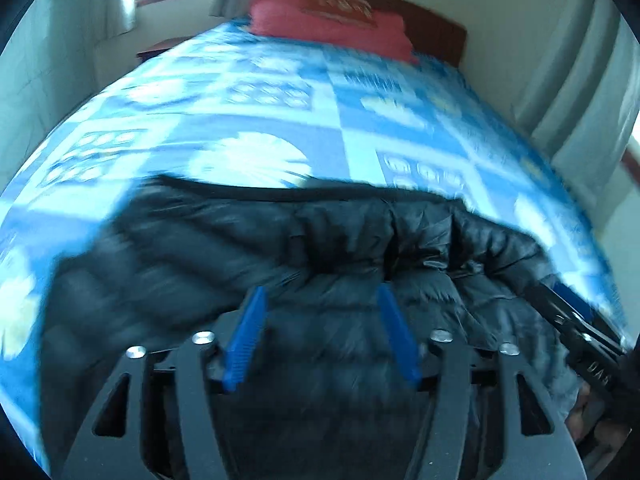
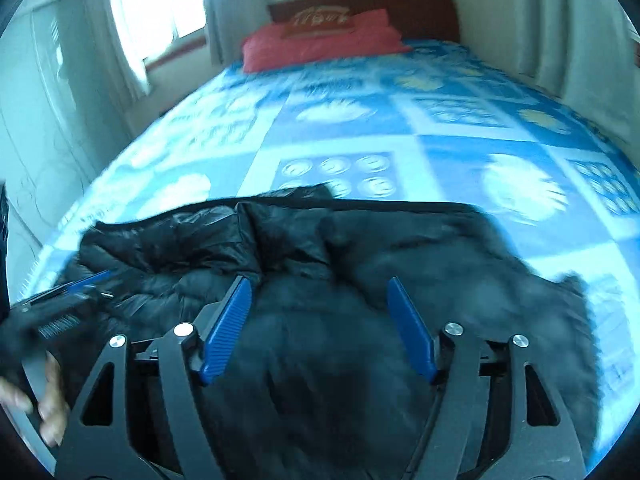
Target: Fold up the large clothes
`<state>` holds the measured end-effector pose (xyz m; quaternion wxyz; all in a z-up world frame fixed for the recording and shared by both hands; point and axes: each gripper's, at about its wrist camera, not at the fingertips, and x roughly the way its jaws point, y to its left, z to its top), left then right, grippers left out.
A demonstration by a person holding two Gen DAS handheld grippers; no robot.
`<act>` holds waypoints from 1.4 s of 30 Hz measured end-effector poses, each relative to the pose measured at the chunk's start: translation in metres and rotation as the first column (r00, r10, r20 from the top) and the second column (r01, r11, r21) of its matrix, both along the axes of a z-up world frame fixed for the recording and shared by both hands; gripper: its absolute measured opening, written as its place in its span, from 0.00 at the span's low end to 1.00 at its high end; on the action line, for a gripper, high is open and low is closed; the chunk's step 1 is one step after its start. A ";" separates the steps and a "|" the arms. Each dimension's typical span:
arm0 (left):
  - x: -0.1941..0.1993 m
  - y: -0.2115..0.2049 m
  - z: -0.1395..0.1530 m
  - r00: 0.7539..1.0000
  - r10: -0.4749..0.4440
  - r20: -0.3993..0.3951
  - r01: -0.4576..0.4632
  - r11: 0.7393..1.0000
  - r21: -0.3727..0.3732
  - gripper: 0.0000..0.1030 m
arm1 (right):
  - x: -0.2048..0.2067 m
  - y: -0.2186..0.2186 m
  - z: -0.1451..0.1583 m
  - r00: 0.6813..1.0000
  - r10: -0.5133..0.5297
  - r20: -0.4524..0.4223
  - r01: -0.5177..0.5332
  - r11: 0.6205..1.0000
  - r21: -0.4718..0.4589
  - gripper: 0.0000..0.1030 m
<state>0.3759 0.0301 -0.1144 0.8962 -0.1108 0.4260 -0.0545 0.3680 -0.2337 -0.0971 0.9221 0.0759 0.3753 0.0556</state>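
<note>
Your bed [image 2: 360,128] wears a blue patterned cover. A black puffer jacket [image 2: 340,280] lies across its near end. A red pillow [image 2: 312,46] sits at the far end.

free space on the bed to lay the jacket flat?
Bare blue bedspread runs between the black puffer jacket and the red pillow at the headboard. The near edge is crowded: jacket, left gripper and right gripper, both open above it.

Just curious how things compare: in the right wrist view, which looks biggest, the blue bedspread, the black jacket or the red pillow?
As they look in that view:
1. Blue bedspread, covering the bed.
2. Black jacket, though nearness to the camera enlarges it.
3. Red pillow, far away, so it looks smallest.
</note>
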 end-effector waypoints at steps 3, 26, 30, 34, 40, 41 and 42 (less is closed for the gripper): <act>-0.048 0.037 0.017 0.996 0.085 0.039 -0.083 0.995 -0.047 0.63 | -0.049 -0.037 0.009 0.998 -0.062 0.015 0.062 0.998 0.009 0.72; -0.223 0.143 -0.070 0.899 0.413 -0.148 -0.430 0.760 -0.488 0.74 | -0.170 -0.142 -0.082 0.929 -0.318 -0.192 0.366 0.872 0.325 0.70; -0.212 0.136 -0.069 0.889 0.431 -0.157 -0.454 0.780 -0.430 0.46 | -0.169 -0.136 -0.081 0.938 -0.298 -0.176 0.343 0.865 0.366 0.38; -0.217 0.126 -0.060 0.897 0.426 -0.120 -0.437 0.807 -0.397 0.29 | -0.175 -0.136 -0.070 0.949 -0.281 -0.141 0.314 0.865 0.391 0.21; -0.229 0.124 -0.049 0.907 0.409 -0.094 -0.410 0.816 -0.407 0.22 | -0.190 -0.136 -0.061 0.955 -0.270 -0.124 0.297 0.858 0.419 0.16; -0.233 0.125 -0.047 0.908 0.408 -0.092 -0.408 0.817 -0.407 0.22 | -0.193 -0.137 -0.060 0.956 -0.267 -0.121 0.293 0.860 0.418 0.16; -0.238 0.126 -0.046 0.910 0.404 -0.091 -0.404 0.820 -0.406 0.22 | -0.197 -0.137 -0.058 0.957 -0.264 -0.119 0.289 0.862 0.417 0.16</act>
